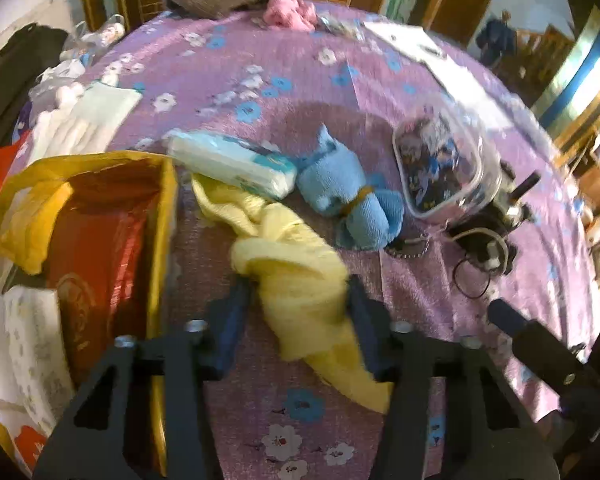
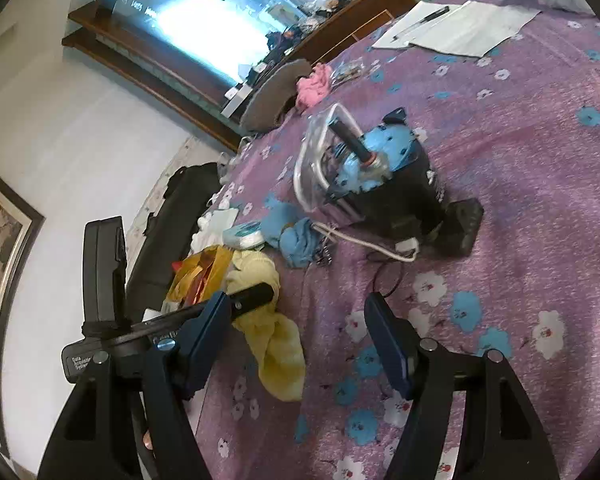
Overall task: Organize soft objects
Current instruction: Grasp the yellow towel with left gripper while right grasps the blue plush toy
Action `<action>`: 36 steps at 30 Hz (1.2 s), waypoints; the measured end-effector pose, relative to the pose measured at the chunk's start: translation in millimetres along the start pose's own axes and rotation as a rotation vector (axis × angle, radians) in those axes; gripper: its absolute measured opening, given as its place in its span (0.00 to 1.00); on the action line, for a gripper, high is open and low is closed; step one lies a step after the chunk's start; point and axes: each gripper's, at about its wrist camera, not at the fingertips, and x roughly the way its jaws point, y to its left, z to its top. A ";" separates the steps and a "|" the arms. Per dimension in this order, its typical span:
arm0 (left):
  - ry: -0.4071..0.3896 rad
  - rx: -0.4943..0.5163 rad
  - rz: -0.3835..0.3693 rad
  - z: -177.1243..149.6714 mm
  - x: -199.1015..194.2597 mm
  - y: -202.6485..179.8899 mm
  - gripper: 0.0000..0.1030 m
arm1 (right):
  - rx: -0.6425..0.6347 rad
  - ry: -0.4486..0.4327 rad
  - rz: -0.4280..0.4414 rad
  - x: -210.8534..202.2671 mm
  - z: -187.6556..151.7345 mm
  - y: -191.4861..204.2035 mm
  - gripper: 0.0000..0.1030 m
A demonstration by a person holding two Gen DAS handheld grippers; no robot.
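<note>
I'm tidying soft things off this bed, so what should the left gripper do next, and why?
Probably lift: the left gripper has its pads against the yellow cloth, and the open yellow bag sits just beside it, so raising the cloth clear comes first.

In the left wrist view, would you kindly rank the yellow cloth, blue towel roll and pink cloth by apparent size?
1. Yellow cloth, though nearness enlarges it.
2. Blue towel roll.
3. Pink cloth, far off, so true size is unsure.

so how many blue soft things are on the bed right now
2. A blue plush lies mid-bed beside the yellow cloth, and a blue rolled cloth rests against it on the clear box side. They might be one tied bundle; more could be hidden in the bag.
</note>
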 end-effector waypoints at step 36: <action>-0.311 -0.025 -0.220 -80.1 -96.6 27.8 0.36 | -0.496 0.108 -0.371 122.0 39.0 81.0 0.61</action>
